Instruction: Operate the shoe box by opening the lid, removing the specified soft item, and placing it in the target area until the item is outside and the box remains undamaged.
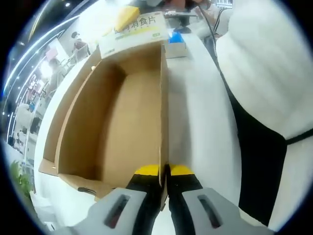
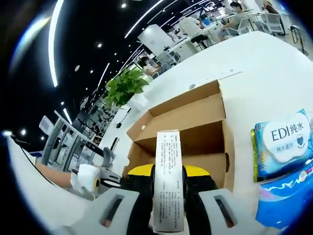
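Box (image 1: 122, 127) interior open (wipes pack (image 2: 283, 142) beside)

White surface (image 1: 195, 103), smooth, bare along its middle in the left gripper view. Open cardboard box (image 1: 122, 117) sits directly on it, flaps up, inside bare brown. At the far end of the box lies a flat white carton (image 1: 134, 29) with green print, a yellow item (image 1: 126, 17) on or just behind it; cannot tell which. Small blue pack (image 1: 176, 39) just right of the carton, on the surface. In the right gripper view the same surface (image 2: 264, 63) carries the box (image 2: 195, 127), and right of it, near, blue-and-white wipes packs (image 2: 283, 142) lying flat, one partly over another (image 2: 288, 196).
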`<action>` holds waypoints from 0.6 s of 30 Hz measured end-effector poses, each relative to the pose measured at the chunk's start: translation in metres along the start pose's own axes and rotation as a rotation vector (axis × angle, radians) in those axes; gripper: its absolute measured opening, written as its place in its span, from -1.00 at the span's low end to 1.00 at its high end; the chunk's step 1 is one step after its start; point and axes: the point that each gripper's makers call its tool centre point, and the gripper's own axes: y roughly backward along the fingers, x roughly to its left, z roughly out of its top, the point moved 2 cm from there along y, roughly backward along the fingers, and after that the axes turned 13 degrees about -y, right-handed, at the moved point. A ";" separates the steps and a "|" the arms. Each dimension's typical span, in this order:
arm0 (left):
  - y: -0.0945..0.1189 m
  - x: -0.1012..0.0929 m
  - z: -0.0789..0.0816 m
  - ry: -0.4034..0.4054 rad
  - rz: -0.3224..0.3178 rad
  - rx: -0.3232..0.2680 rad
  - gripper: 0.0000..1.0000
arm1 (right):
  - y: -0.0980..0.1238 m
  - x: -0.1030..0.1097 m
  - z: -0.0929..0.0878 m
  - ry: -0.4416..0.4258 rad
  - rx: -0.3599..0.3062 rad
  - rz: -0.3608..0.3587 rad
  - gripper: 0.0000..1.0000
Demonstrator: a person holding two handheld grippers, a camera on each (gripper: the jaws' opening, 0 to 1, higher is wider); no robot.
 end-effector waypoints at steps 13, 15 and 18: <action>0.000 0.000 0.000 0.001 -0.009 0.000 -0.94 | 0.016 -0.008 0.011 -0.026 -0.052 -0.021 -0.60; 0.000 0.000 0.000 0.002 -0.010 0.001 -0.94 | 0.018 -0.007 0.012 -0.027 -0.058 -0.019 -0.60; 0.000 0.000 0.000 0.001 -0.010 0.001 -0.94 | 0.023 -0.010 0.013 -0.029 -0.065 -0.024 -0.60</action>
